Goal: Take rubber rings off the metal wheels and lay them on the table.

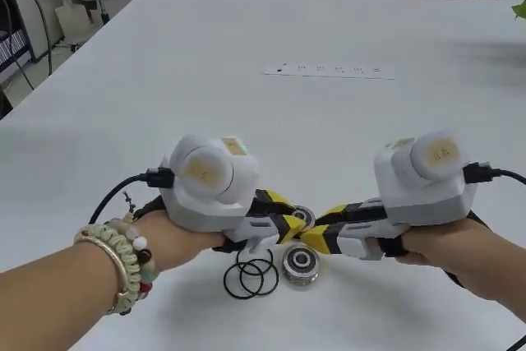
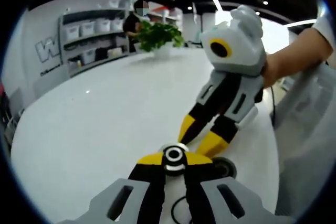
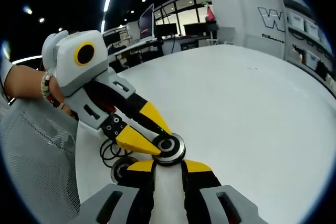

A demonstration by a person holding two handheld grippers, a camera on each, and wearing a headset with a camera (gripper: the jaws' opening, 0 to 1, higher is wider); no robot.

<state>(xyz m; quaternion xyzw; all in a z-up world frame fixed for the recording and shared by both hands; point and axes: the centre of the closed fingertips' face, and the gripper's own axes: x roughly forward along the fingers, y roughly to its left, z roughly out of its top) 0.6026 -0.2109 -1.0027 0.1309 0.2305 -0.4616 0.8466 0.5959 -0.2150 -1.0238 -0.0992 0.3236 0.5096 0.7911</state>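
Both grippers meet nose to nose low over the white bench (image 1: 246, 121), right at the near edge of the head view. The left gripper (image 1: 289, 224) has its yellow-tipped jaws clamped on a small metal wheel (image 1: 302, 216), lifted just clear of the bench. In the left gripper view that wheel sits squarely between the gripper's own two tips, hub facing the camera.

The right gripper (image 1: 319, 237) comes in from the other side. Its jaws are set narrow, with the tips right up against the same wheel's rim. From these angles I cannot tell whether they are pinching the rim or only touching it.

Down on the bench, directly under the two noses, a second metal wheel (image 1: 301, 264) lies flat. Just beside it, on the left gripper's side, are the loose black rubber rings (image 1: 251, 275), thin hoops overlapping one another in a little cluster. The right gripper view shows the same pair, rings and wheel, on the bench below the left gripper's jaws.

The left hand (image 1: 177, 240) holding its gripper wears beaded bracelets (image 1: 123, 256) at the wrist, and the right hand (image 1: 448, 248) wraps the other handle. Farther back, well apart from the action, a white power strip (image 1: 329, 71) lies across the bench. At the far end in the left gripper view stands a leafy green plant (image 2: 157, 34).
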